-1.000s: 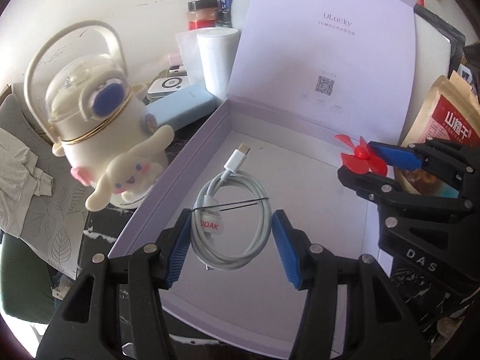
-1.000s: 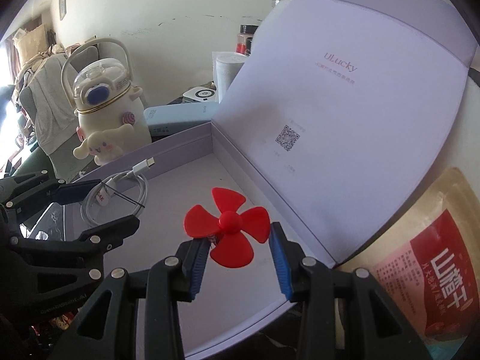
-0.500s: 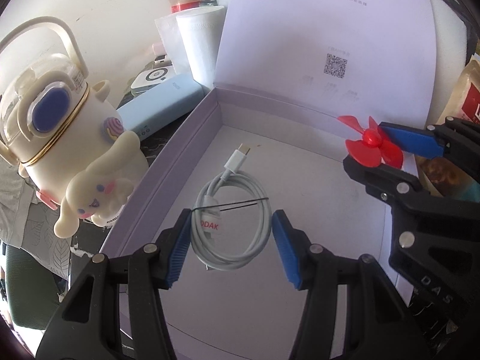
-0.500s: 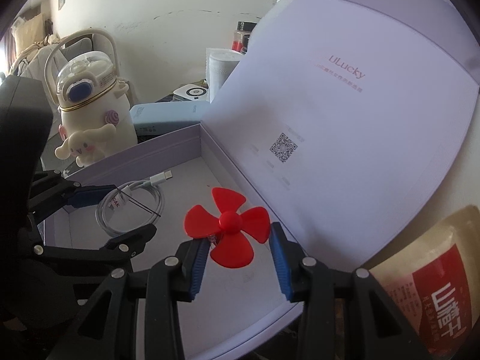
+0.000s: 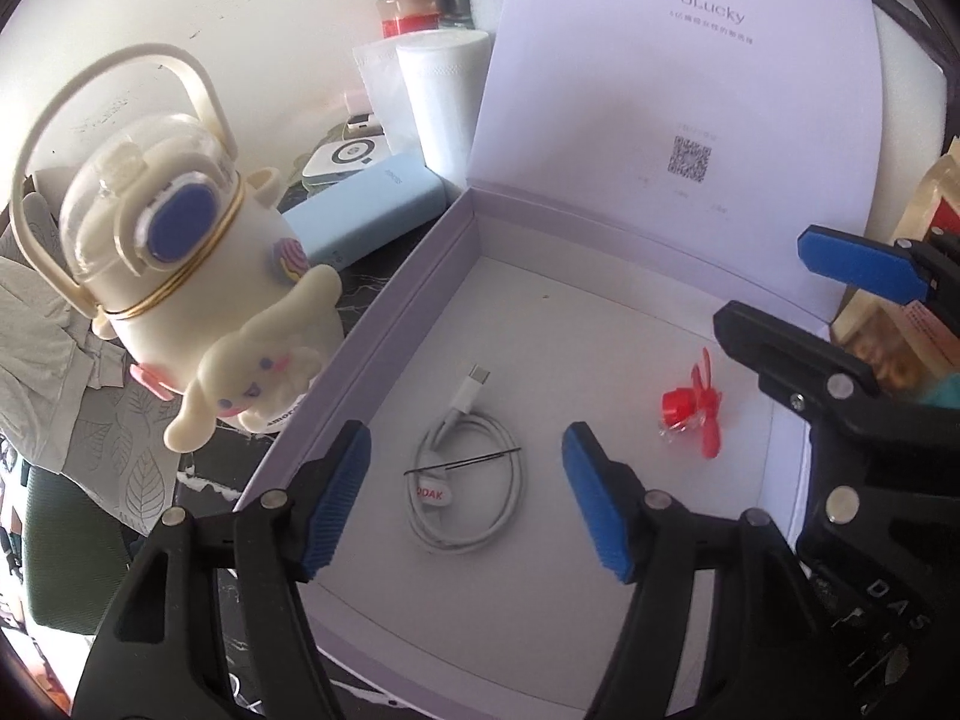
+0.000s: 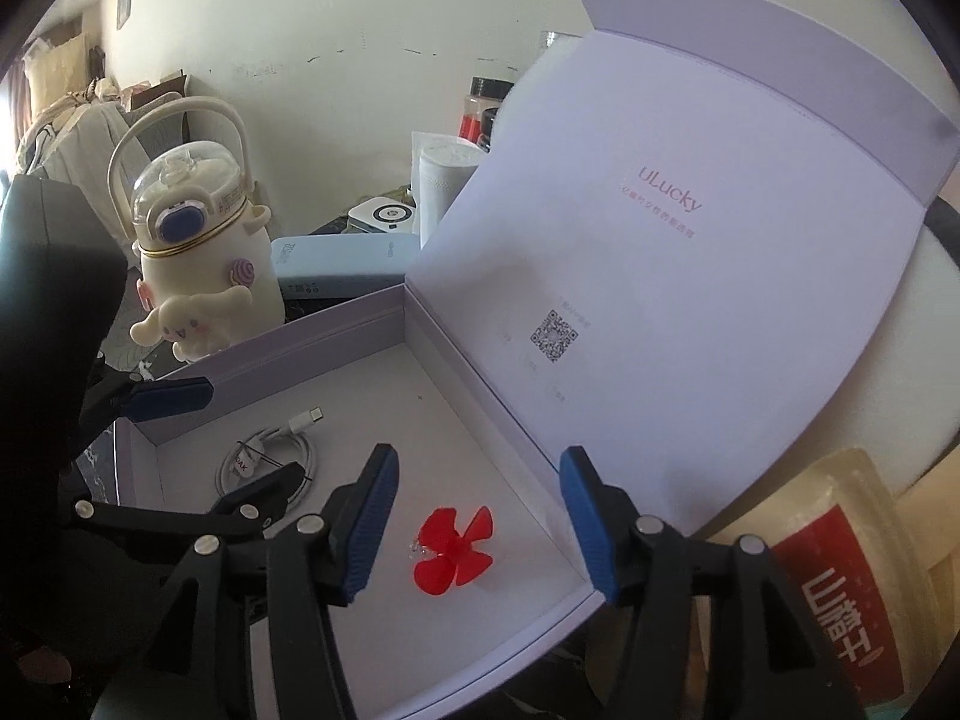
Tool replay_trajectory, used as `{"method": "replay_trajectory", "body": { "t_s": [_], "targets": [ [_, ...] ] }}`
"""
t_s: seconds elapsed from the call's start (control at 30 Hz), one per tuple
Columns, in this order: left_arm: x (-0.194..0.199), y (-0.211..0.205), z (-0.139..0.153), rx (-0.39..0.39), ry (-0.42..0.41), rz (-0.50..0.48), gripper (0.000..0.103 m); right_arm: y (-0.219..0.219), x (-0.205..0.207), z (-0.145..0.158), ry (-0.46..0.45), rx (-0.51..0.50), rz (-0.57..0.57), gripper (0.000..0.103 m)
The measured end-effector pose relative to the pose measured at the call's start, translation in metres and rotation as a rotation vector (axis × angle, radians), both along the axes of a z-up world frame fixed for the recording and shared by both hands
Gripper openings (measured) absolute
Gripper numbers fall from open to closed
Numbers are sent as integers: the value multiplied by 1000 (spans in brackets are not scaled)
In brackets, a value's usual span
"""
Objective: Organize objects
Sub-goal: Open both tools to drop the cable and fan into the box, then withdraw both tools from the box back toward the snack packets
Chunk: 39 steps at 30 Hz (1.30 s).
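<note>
A cluttered dark tabletop against a pale wall carries an open lilac gift box (image 5: 384, 324), its lid propped upright behind it. On the box floor lies a coiled white charging cable (image 5: 465, 480), bound by a thin dark tie, and to its right, well apart from it, a small red propeller (image 5: 696, 405) lies tipped on its side.

Half a second ago both items were pinched in the blue pads; now each rests free on the box floor. The left gripper (image 5: 468, 501) hangs over the cable with its fingers spread wide, touching nothing, and the right gripper (image 6: 477, 519) is likewise spread above the propeller, the pads clear on both sides. So both drops look finished, and these two items count as put away.

Outside the box, just beside its left wall, stands a cream cartoon-dog water bottle (image 5: 180, 276) with a looped handle; behind it lie a pale blue power bank (image 5: 366, 219) and a white paper cup (image 5: 444, 102). A red-labelled snack pouch (image 6: 840, 576) sits to the right of the box. Any of these could plausibly go in next, once the grippers lift clear.
</note>
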<state>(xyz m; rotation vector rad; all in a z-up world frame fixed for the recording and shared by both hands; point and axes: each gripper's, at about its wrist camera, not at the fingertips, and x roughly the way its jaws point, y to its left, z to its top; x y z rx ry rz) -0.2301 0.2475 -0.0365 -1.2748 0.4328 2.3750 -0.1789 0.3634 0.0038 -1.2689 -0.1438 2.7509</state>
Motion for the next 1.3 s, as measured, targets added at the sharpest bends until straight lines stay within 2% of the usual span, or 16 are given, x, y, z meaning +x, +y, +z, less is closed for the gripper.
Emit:
{"method": "replay_trajectory", "body": {
  "t_s": [0.67,1.3],
  "targets": [
    [38,-25,47,54,75,19,66,-6,36,40,64,-9,-22,56],
    [91,-76,86,76,141,88,66,-39,92,70,116,-2,11,58]
  ]
}}
